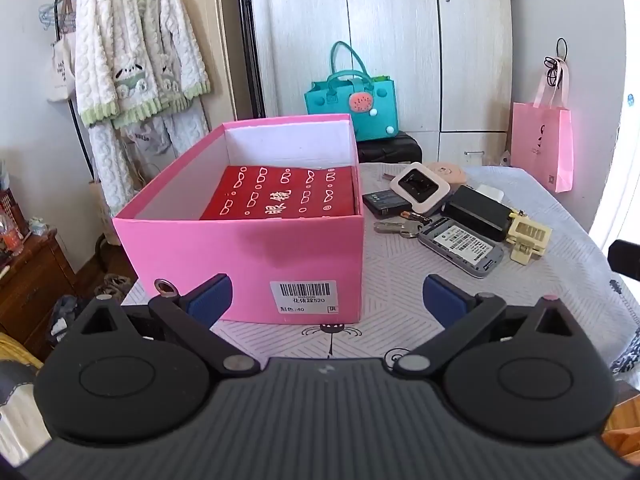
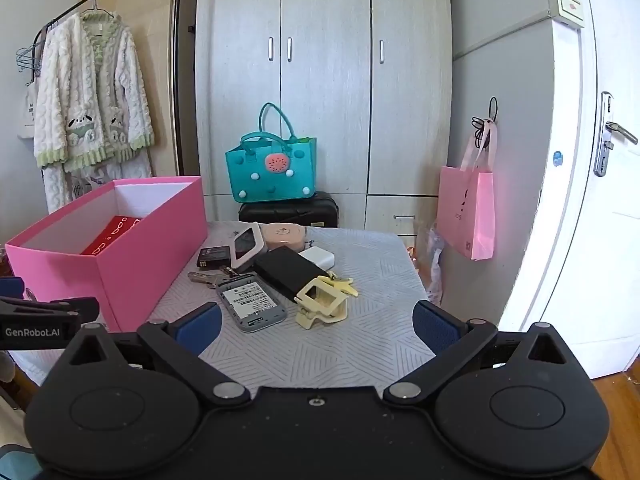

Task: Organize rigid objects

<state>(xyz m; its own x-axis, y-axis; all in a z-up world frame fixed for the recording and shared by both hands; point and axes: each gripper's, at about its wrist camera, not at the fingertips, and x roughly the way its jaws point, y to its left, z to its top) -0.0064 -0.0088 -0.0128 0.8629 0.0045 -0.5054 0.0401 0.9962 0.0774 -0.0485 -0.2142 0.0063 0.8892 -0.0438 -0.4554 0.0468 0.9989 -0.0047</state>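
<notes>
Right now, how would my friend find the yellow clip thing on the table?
Start at the big pink box, then look right to the pile of gadgets on the table. At the pile's near right edge lies the hair clip, the only pale yellow piece beside dark and grey devices.

Box (image 1: 256, 256) on table (image 1: 400, 304), gadget pile (image 1: 452, 208) just right.

A: Where does the left wrist view look from?

B: From behind the left tool (image 1: 327, 300), tilted down, close against the near end of the pink box (image 1: 256, 256) on the surface (image 1: 400, 280).

A: And the right?

B: Behind the right tool (image 2: 318, 326), further right, angled down at the small items, the grey device (image 2: 252, 302) nearest.

A: What do they share?

B: The box, the items, the teal bag (image 1: 352, 96) and the wardrobe (image 2: 324, 80).
</notes>
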